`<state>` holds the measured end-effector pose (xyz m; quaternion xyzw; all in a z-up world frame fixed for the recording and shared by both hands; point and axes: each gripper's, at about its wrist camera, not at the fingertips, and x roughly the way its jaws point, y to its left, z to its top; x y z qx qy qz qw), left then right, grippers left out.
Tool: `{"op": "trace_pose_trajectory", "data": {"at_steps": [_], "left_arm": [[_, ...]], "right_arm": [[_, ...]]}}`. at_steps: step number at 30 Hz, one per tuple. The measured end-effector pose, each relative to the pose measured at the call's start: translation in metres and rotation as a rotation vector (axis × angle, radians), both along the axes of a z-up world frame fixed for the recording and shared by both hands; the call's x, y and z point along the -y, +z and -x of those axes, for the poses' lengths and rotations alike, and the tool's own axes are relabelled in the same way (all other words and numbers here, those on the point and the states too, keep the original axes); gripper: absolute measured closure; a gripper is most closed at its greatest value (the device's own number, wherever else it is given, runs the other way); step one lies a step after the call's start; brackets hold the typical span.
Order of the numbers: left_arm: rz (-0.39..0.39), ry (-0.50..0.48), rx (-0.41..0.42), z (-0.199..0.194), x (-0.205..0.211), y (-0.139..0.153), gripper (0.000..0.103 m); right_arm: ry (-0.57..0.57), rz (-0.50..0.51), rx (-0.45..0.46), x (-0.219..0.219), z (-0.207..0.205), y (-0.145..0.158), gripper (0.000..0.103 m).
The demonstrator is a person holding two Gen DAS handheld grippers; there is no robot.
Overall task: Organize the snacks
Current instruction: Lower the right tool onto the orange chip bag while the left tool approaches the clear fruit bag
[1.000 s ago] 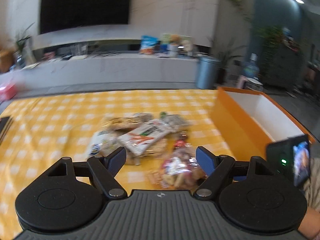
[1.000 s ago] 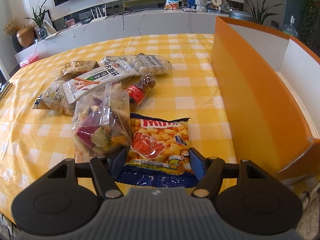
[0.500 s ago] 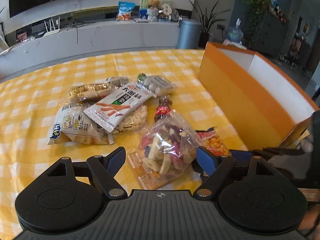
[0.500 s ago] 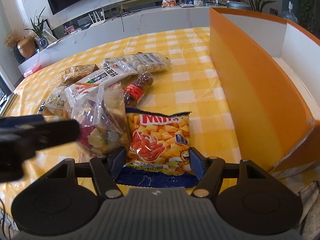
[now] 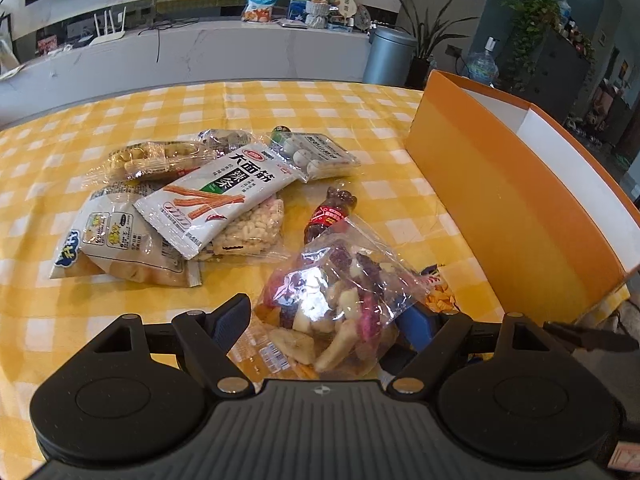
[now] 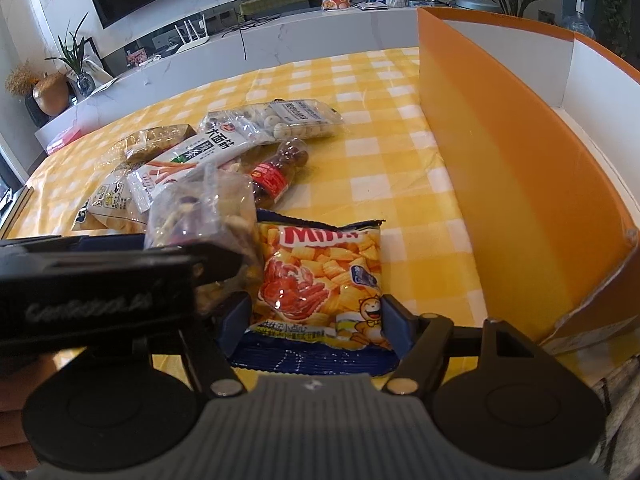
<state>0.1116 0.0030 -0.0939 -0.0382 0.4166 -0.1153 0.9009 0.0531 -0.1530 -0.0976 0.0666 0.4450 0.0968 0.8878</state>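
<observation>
Yellow-checked worktop (image 5: 304, 108) with scattered snacks, seen from both wrist cameras.

Left gripper (image 5: 328, 326): jaws spread wide, straddling a clear bag of dried fruit chips (image 5: 340, 292) without closing on it; contact between the pads and the film not resolvable. Bag's lower end cut off behind the gripper body.

Right gripper (image 6: 316, 320): jaws likewise parted, either side of the orange Mimi snack packet (image 6: 320, 280) lying flat on the cloth; near edge of the packet tucked under the gripper body. Same packet in the left view reduced to a sliver (image 5: 438, 296) beside the fruit bag.

Left part of the right view blocked by the other gripper's black housing (image 6: 96, 284), blurred, covering much of the fruit bag (image 6: 208, 208).

Farther back, a loose pile: white spicy-strip packet (image 5: 216, 196) overlying a bag of puffed pieces (image 5: 248, 228) and a white cracker bag (image 5: 120, 240); peanut pack (image 5: 156, 156); pack of white round candies (image 5: 316, 152); small cola-shaped bottle (image 5: 330, 212), lying on its side. One dark packet behind the strip packet mostly hidden, contents unclear.

Orange box (image 5: 496, 200) at the right edge of the worktop, white inside, interior floor out of sight, far end cropped.
</observation>
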Motion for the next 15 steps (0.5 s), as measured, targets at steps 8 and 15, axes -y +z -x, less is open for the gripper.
{"op": "trace_pose_trajectory", "data": {"at_steps": [8, 15], "left_arm": [[0.026, 0.050, -0.027, 0.000, -0.003, 0.001, 0.013], [-0.089, 0.155, -0.019, 0.017, -0.027, 0.006, 0.017]], "right_arm": [[-0.012, -0.024, -0.015, 0.004, -0.002, -0.002, 0.033], [-0.005, -0.068, -0.041, 0.008, -0.002, -0.002, 0.024]]}}
